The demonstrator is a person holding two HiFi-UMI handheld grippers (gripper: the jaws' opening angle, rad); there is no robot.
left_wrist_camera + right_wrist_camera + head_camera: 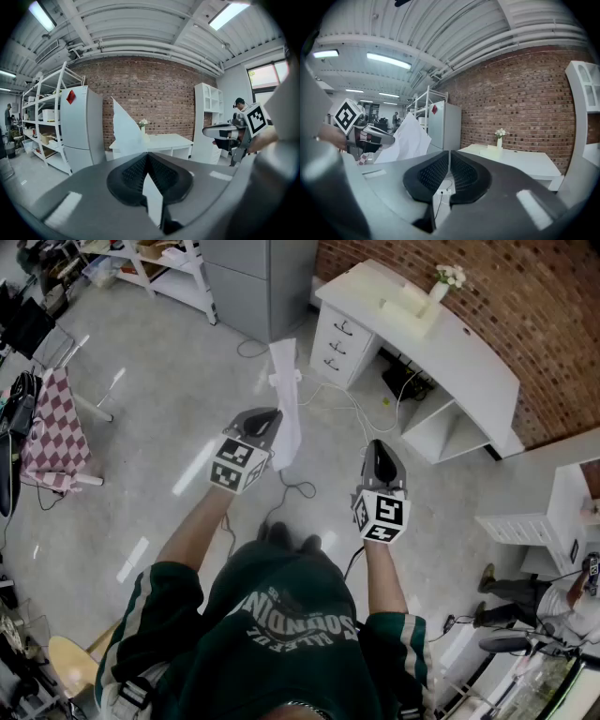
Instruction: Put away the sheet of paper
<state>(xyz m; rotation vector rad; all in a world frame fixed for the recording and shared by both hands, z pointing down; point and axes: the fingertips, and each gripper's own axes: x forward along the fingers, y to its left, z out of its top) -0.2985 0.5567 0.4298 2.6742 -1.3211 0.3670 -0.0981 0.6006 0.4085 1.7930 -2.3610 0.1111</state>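
Grey concrete floor, with a brick wall behind the white desk [469, 357]. The left gripper [270, 420] is clamped on the sheet of paper [286, 395], which stands edgewise in the air, well short of the desk. The right gripper [380, 454] is closed on nothing, nearer the desk. Judgement: hold the pinch firm and carry the sheet slowly toward the desk, so the limp sheet neither flaps nor tears.

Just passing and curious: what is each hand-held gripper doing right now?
Left hand-held gripper: closed on the thin white sheet of paper.
Right hand-held gripper: closed, holding nothing.
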